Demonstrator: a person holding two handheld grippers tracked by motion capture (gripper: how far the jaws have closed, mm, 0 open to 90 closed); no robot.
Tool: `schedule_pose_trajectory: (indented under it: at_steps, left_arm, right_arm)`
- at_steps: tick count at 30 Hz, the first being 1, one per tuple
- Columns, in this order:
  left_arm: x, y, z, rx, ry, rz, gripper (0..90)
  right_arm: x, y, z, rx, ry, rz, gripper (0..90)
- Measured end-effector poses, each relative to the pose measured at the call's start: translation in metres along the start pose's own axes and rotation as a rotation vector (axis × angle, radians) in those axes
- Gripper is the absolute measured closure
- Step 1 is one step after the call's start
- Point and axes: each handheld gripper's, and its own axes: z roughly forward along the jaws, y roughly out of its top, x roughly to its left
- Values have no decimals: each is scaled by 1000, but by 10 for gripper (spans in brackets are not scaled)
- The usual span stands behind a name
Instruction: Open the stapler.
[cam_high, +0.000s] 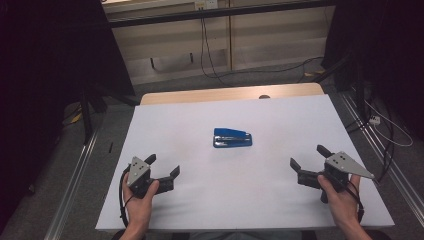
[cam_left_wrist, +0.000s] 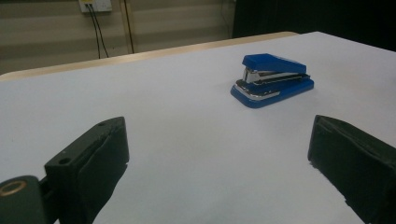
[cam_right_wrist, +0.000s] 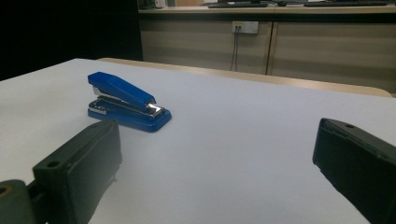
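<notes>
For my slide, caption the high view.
Blue stapler on the white table between two open tools.

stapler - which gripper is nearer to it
Left, slightly. The left gripper sits below-left of the blue stapler; the right gripper sits farther off, below-right. Both are open.

Lab, black curtains (cam_high: 45, 55), aluminium floor rails (cam_high: 75, 170), trailing cables (cam_high: 210, 55)

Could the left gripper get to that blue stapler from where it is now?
Probably yes: the left gripper stands open, and only bare white table lies between it and the blue stapler.
</notes>
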Motion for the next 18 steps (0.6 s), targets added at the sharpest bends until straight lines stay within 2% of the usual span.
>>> schedule_pose_trajectory:
  at_steps: [5,9,13,16,18]
  left_arm:
    - [1,-1,0,11,-6,-4,52]
    - [2,-1,0,15,-11,-19,54]
    - [2,-1,-1,16,-5,-13,53]
    - [0,1,-2,13,-12,2,52]
    - [-3,2,-4,3,-23,8,51]
  right_arm:
    - [3,-1,5,10,11,2,8]
    - [7,0,9,12,46,13,8]
    - [11,-1,12,27,71,-9,3]
    - [12,-1,13,24,74,-20,0]
    - [14,-1,15,21,56,-32,0]
